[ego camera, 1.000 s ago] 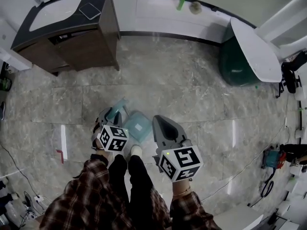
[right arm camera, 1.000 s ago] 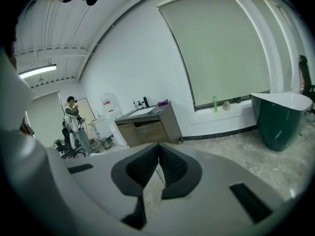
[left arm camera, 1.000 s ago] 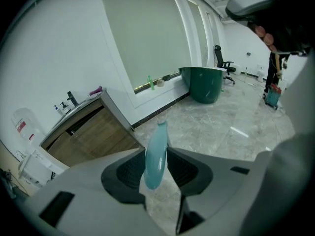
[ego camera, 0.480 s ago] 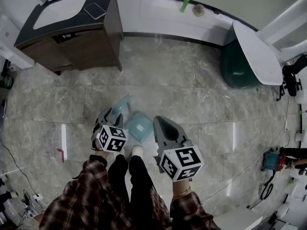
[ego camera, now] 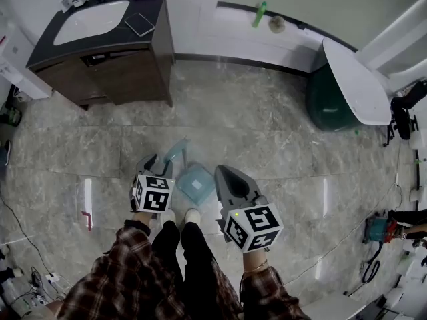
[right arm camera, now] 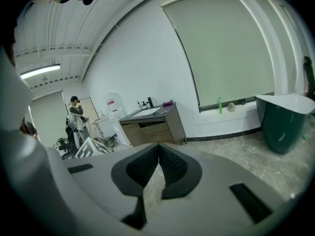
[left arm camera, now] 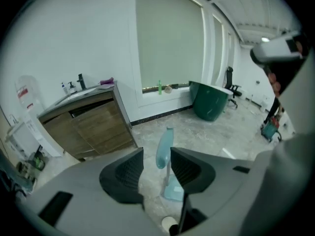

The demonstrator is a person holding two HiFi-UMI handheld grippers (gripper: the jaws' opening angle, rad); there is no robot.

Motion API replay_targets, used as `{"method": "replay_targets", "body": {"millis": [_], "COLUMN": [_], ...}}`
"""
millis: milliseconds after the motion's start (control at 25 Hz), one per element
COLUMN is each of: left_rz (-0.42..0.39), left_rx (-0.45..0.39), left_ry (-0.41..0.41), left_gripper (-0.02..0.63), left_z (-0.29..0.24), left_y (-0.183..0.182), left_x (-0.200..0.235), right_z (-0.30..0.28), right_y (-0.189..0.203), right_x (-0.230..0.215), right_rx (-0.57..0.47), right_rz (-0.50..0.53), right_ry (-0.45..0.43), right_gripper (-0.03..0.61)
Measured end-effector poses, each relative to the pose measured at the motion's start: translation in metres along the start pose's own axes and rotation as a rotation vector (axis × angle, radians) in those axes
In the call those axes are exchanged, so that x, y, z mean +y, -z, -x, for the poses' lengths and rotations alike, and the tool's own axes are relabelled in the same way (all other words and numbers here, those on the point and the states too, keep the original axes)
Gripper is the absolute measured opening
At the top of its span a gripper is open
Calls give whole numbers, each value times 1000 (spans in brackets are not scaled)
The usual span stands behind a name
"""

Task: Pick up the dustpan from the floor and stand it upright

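The pale blue dustpan [ego camera: 195, 182] stands upright on the marble floor, its long handle [ego camera: 175, 151] pointing up. In the left gripper view the handle [left arm camera: 164, 149] shows in the gap between the jaws and the pan [left arm camera: 173, 191] rests on the floor below. My left gripper [ego camera: 155, 162] [left arm camera: 156, 157] is open, just left of the handle, with its pads off it. My right gripper [ego camera: 223, 172] [right arm camera: 158, 151] hangs shut and empty to the right of the pan.
A dark-topped vanity cabinet [ego camera: 100, 52] with a sink stands at the far left. A dark green tub [ego camera: 330, 95] with a white lid is at the far right. The person's shoes [ego camera: 192, 213] are just behind the pan. Cables and a tool [ego camera: 377, 222] lie at the right.
My left gripper's jaws have spread and the gripper has lifted back a little from the handle. The dustpan stays standing. The right gripper has not moved.
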State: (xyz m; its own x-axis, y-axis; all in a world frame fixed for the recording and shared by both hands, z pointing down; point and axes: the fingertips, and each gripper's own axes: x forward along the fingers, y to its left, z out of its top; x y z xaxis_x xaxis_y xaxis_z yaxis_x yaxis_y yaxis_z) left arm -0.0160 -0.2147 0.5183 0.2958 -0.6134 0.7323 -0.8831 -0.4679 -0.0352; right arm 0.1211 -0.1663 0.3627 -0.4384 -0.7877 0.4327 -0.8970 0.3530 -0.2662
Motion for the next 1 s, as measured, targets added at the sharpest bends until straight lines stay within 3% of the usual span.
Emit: {"method": "replay_targets", "body": {"millis": [320, 520, 560, 720, 840, 1000], "left_rz": [163, 224, 235, 226, 220, 196], "left_rx": [-182, -316, -346, -466, -532, -605], "left_ry": [154, 295, 312, 330, 331, 266], "left_gripper": [173, 170, 144, 37, 31, 32], "left_z": [63, 121, 134, 185, 221, 265], "left_y": [-54, -97, -106, -141, -164, -178], "left_x": [7, -2, -3, -1, -1, -7], "right_z": [5, 11, 13, 27, 40, 59], "right_y": [-27, -52, -60, -99, -129, -158], "right_x": [32, 66, 71, 86, 98, 110], "right_rx": [45, 43, 31, -49, -131, -232], "right_rz": [98, 170, 183, 210, 216, 213], "right_ry": [-65, -138, -144, -166, -177, -151], "right_gripper": [11, 11, 11, 11, 11, 11]}}
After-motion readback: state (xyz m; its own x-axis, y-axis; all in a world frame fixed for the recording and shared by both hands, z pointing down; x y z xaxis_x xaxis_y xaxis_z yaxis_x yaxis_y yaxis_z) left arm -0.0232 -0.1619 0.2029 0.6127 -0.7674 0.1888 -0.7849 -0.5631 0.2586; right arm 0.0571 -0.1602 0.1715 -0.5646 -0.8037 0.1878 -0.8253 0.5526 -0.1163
